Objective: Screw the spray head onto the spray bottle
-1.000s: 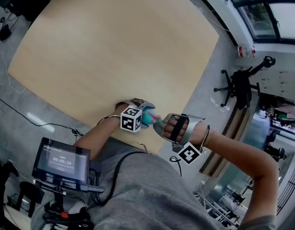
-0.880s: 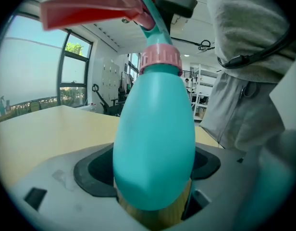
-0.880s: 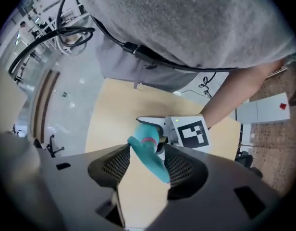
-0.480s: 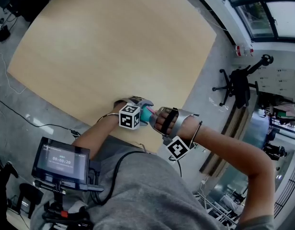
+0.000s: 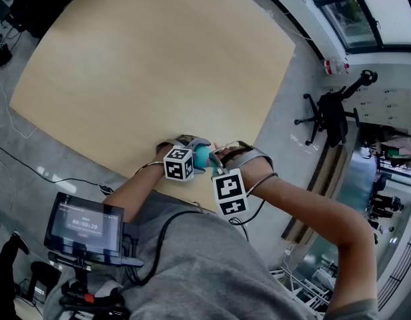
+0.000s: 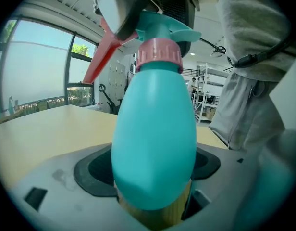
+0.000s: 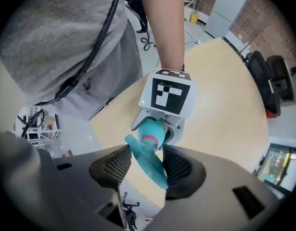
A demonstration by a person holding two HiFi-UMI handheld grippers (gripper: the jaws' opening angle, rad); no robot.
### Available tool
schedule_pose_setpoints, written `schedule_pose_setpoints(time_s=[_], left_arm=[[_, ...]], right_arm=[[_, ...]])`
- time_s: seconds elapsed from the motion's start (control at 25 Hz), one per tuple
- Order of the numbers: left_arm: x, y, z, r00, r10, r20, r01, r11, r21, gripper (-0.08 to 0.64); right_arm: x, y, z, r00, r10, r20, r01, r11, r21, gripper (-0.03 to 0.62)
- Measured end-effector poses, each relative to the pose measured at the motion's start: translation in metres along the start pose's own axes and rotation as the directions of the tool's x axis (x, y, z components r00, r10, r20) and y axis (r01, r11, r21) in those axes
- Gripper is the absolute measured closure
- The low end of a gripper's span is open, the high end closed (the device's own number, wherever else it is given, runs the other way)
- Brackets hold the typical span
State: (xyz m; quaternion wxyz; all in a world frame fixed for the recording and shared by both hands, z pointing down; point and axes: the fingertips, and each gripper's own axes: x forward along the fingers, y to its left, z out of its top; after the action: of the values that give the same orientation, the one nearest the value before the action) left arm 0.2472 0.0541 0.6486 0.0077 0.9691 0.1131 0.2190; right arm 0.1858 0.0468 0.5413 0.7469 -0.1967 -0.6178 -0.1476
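My left gripper is shut on a teal spray bottle and holds it above the near edge of the wooden table. In the left gripper view the bottle fills the middle, with a pink collar, the teal spray head and a red trigger on top. My right gripper straddles the spray head. Its jaws are closing, with the head between the ribbed pads. I cannot see a firm press on it. In the head view the right gripper meets the bottle from the right.
A black office chair stands on the floor right of the table. A small screen on a rig sits at the lower left. The person's grey shirt fills the bottom. The rest of the tabletop stretches away to the upper left.
The right gripper has moved left onto the spray head and turned. Its marker cube has swung from the lower right to just below the bottle. The left gripper has stayed put.
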Motion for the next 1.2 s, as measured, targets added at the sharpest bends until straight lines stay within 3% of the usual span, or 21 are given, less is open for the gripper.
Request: schedule_pose_setpoints(time_s=[0.36,0.48,0.76,0.92,1.0,1.08,1.2], left_arm=[[-0.009,-0.011,-0.001,0.998,0.053,0.031,-0.053,0.999,-0.013,0.149],[-0.022,-0.020,-0.004,0.997,0.069,0.047,-0.068,0.998,-0.013,0.095],[-0.044,-0.029,-0.012,0.995,0.100,0.021,-0.099,0.994,-0.045,0.089],[-0.075,-0.036,-0.012,0.989,0.146,0.017,-0.145,0.987,-0.075,0.089],[-0.098,-0.038,-0.005,0.982,0.189,0.018,-0.187,0.978,-0.088,0.091],[-0.125,-0.036,0.006,0.969,0.247,0.021,-0.244,0.965,-0.093,0.091],[-0.160,-0.020,0.026,0.937,0.346,0.046,-0.341,0.935,-0.099,0.091]], right_arm=[[-0.002,-0.005,0.008,0.997,-0.030,-0.076,0.027,0.999,-0.043,0.383],[-0.006,-0.006,0.016,0.993,-0.078,-0.087,0.073,0.996,-0.054,0.383],[-0.021,0.004,0.002,0.988,-0.139,-0.070,0.141,0.990,0.022,0.382],[-0.037,0.009,-0.006,0.980,-0.191,-0.057,0.196,0.974,0.116,0.382],[-0.053,0.013,-0.008,0.969,-0.242,-0.048,0.247,0.950,0.192,0.382],[-0.070,0.014,-0.011,0.950,-0.308,-0.043,0.307,0.907,0.287,0.382],[-0.087,0.011,-0.030,0.908,-0.416,-0.048,0.389,0.797,0.462,0.382]])
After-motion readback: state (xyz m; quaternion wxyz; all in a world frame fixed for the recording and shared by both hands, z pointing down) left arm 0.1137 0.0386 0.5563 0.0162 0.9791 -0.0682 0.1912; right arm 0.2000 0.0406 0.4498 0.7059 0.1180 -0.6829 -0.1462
